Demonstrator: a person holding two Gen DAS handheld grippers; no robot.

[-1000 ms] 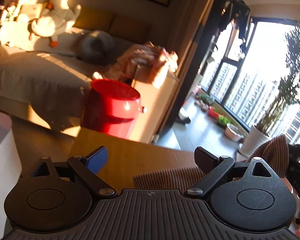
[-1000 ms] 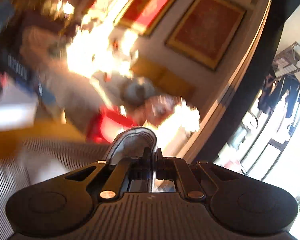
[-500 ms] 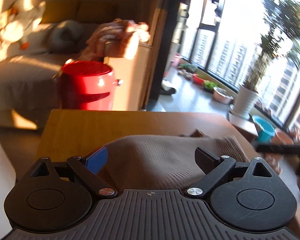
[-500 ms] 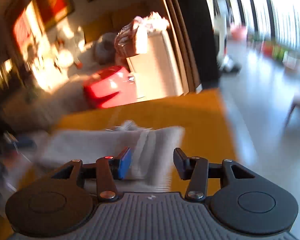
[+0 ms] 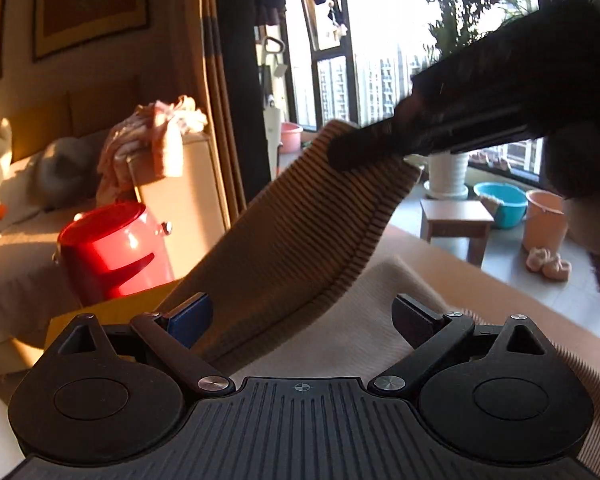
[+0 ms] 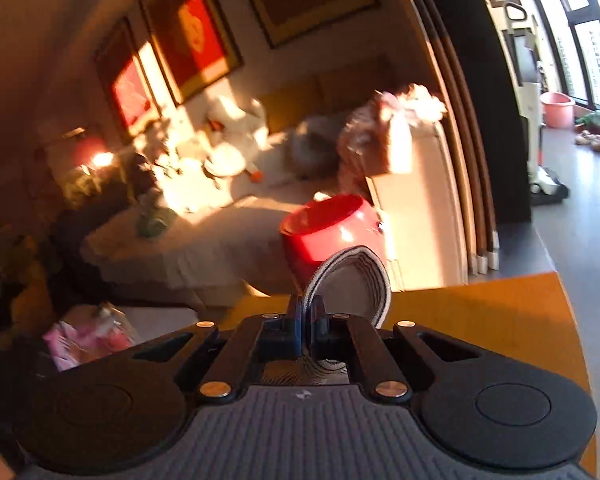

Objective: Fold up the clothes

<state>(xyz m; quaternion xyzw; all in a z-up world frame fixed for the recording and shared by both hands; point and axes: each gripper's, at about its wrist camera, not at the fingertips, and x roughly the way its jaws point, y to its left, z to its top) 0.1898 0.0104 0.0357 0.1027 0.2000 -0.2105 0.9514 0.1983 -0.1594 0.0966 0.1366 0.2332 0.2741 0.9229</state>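
striped garment (image 5: 300, 232): right gripper (image 6: 306, 320) clamped on its hem (lifting to fold); left gripper (image 5: 300, 316) wide open, empty, garment between jaws; next: pinch.

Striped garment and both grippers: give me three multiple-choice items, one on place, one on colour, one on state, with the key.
1. In the left wrist view, where is the red bin?
A. Left of the lifted striped garment
B. Under the stool
C. On the table

2. What colour is the pad on one finger of the left gripper?
A. Green
B. Blue
C. White

3. How is the right gripper?
A. Open above the table
B. Open around a cup
C. Shut on the striped garment

Key: 1 A, the bin stands left of the cloth; 2 B, a blue pad shows; 3 C, the fingers pinch the hem.
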